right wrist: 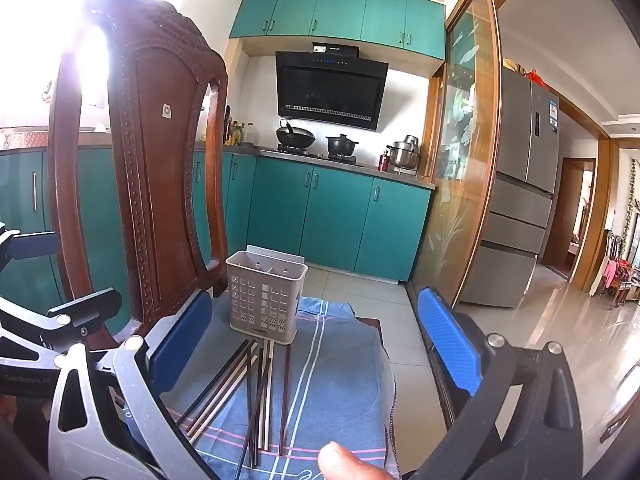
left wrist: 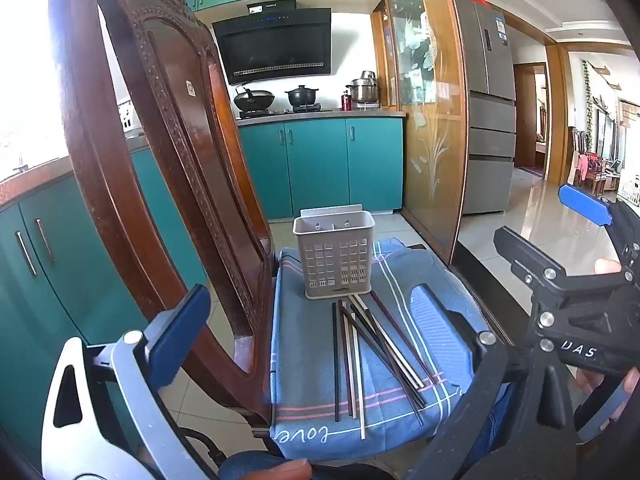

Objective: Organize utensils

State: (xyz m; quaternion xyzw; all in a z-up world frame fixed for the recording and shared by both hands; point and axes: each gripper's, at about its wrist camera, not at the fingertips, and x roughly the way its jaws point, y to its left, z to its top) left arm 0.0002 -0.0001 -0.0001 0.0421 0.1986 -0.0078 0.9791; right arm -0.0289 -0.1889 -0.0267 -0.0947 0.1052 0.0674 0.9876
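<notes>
Chopsticks (left wrist: 372, 356) lie loose in a fanned bundle on a blue plaid cloth (left wrist: 304, 360) that covers the seat of a carved wooden chair (left wrist: 168, 152). They are a mix of dark and pale sticks, some crossing each other, with their far ends just in front of a grey perforated utensil holder (left wrist: 334, 256). The holder stands upright at the back of the seat, and its divided inside looks empty as far as the rim lets one see. In the right wrist view the same sticks (right wrist: 256, 392) spread toward the camera from the foot of the holder (right wrist: 266, 294).

By these pictures the sorting has not begun: no stick stands in the holder and none is lifted. All of them are left to be gathered and dropped in, ends down.

Both tools hover above the near edge of the seat, apart from the sticks. The left gripper (left wrist: 312, 344) has its jaws wide, holding nothing. The right gripper (right wrist: 320, 344) also has its jaws spread wide and empty, and it shows at the right of the left wrist view (left wrist: 560, 264) as a black frame with a blue pad.

Behind the chair run teal cabinets (left wrist: 320, 164), a range hood (left wrist: 276, 44) above pots on the stove, and a refrigerator (left wrist: 488, 108) to the right.
</notes>
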